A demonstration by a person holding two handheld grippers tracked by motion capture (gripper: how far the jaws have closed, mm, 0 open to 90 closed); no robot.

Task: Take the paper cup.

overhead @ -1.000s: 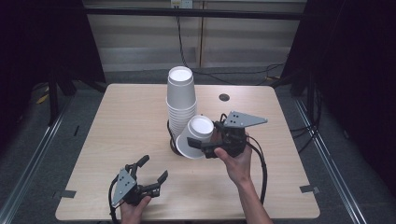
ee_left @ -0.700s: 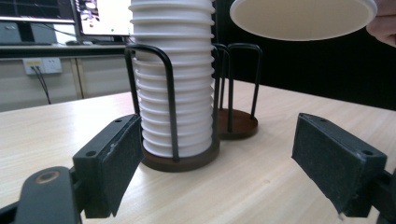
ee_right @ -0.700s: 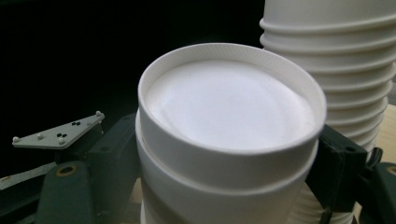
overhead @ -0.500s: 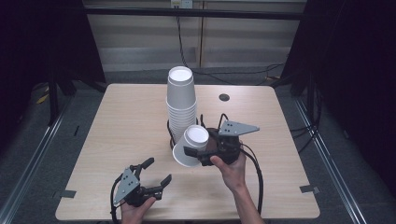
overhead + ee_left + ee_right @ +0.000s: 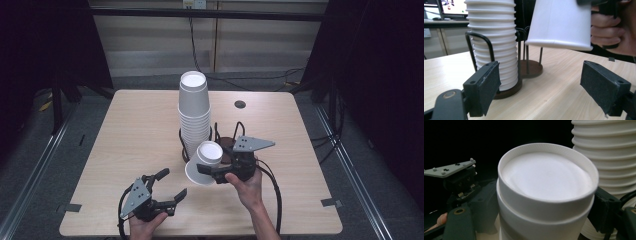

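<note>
A tall stack of upside-down white paper cups [image 5: 194, 112] stands in a black wire holder at the table's middle. My right gripper [image 5: 204, 171] is shut on a white cup [image 5: 206, 159], tilted with its base up, just in front of the stack and off the table. In the right gripper view the cup [image 5: 546, 177] looks like two nested cups between the jaws. My left gripper [image 5: 167, 189] is open near the front edge, below and left of the held cup. In the left gripper view its pads [image 5: 485, 87] stand wide apart under the cup [image 5: 560, 23].
A second wire holder with a round brown base [image 5: 531, 68] stands just right of the stack [image 5: 492, 45], with no cups in it. A small dark hole [image 5: 240, 104] marks the far right of the wooden table [image 5: 130, 130]. Cables trail from both grippers.
My right gripper has carried the cup away from the stack, toward the person and slightly left. My left gripper has shifted a little to the right, still open.
</note>
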